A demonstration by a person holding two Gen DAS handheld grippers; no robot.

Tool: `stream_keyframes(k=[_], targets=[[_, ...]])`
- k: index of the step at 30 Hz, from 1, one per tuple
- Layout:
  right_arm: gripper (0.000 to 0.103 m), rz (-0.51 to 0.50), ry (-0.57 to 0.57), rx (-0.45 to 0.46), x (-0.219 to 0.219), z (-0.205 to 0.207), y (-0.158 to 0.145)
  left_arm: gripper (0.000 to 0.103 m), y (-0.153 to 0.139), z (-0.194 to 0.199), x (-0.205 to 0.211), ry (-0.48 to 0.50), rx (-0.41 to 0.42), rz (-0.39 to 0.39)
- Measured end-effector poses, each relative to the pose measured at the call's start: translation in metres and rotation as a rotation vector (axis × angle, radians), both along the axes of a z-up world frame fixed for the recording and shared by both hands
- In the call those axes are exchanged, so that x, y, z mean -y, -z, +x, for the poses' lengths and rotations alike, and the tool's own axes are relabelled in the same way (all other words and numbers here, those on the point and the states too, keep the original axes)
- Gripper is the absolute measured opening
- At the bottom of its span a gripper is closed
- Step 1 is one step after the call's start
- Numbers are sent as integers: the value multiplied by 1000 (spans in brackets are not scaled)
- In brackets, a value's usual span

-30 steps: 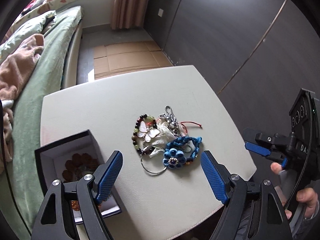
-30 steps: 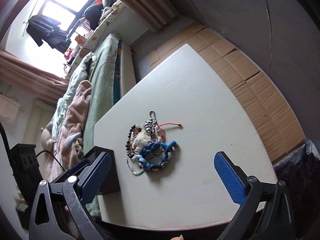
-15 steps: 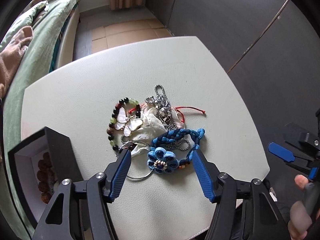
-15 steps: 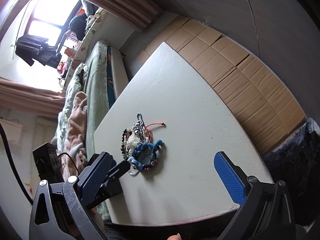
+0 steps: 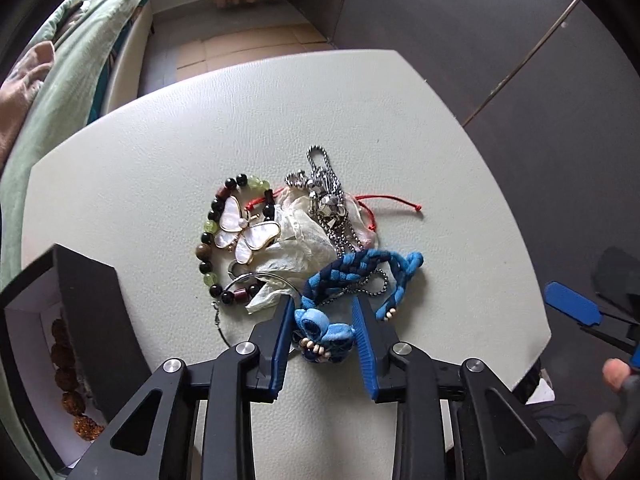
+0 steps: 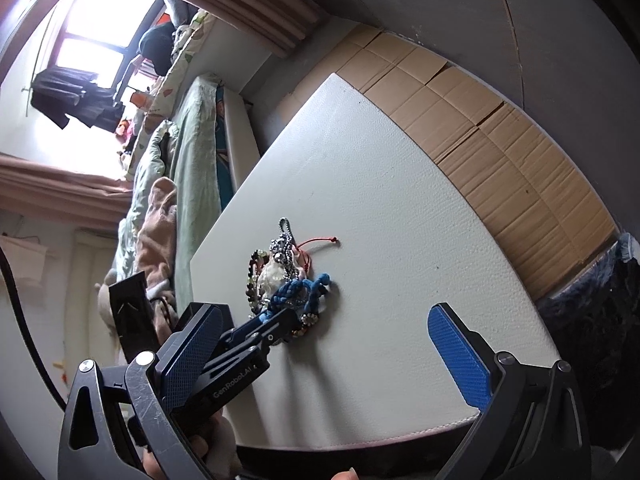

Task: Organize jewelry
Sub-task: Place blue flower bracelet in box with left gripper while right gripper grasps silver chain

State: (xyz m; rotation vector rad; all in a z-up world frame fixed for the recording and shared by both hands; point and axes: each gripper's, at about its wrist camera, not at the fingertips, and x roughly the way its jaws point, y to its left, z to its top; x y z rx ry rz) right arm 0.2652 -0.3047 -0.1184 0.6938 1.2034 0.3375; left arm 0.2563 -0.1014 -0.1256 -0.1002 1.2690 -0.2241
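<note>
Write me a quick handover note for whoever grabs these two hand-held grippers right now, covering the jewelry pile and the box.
Left hand-held gripper: down on the table, jaws just been closing, blue pads on either side of the blue braided bracelet at its flower end and touching it.
Right hand-held gripper: open, holding nothing, hovering over the near table edge.
Pile: beaded bracelet, butterfly pendant, silver chain, red cord, all tangled mid-table.
Black box: open at the left edge, brown beads already inside.
Done: one beaded piece boxed.
Left: lift the blue bracelet free, box it, then the rest.
</note>
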Motion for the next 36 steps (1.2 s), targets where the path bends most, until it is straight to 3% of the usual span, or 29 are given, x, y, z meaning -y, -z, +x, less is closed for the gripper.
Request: stream_keyframes(k=[11, 17, 24, 28, 33, 36], targets=[[103, -55, -27, -1, -20, 4, 7, 31, -48, -15, -42, -17, 114, -110], [101, -41, 22, 4, -20, 4, 16, 31, -63, -23, -65, -40, 162, -155], [73, -69, -22, 25, -44, 11, 15, 31, -71, -32, -102, -81, 189, -186], [70, -90, -53, 69, -59, 17, 10, 31, -77, -36, -120, -107, 209, -193], [44, -105, -92, 89, -80, 27, 17, 31, -78, -39, -140, -145, 221, -180], [39, -106, -106, 82, -90, 34, 25, 31, -76, -41, -150, -165, 222, -173]])
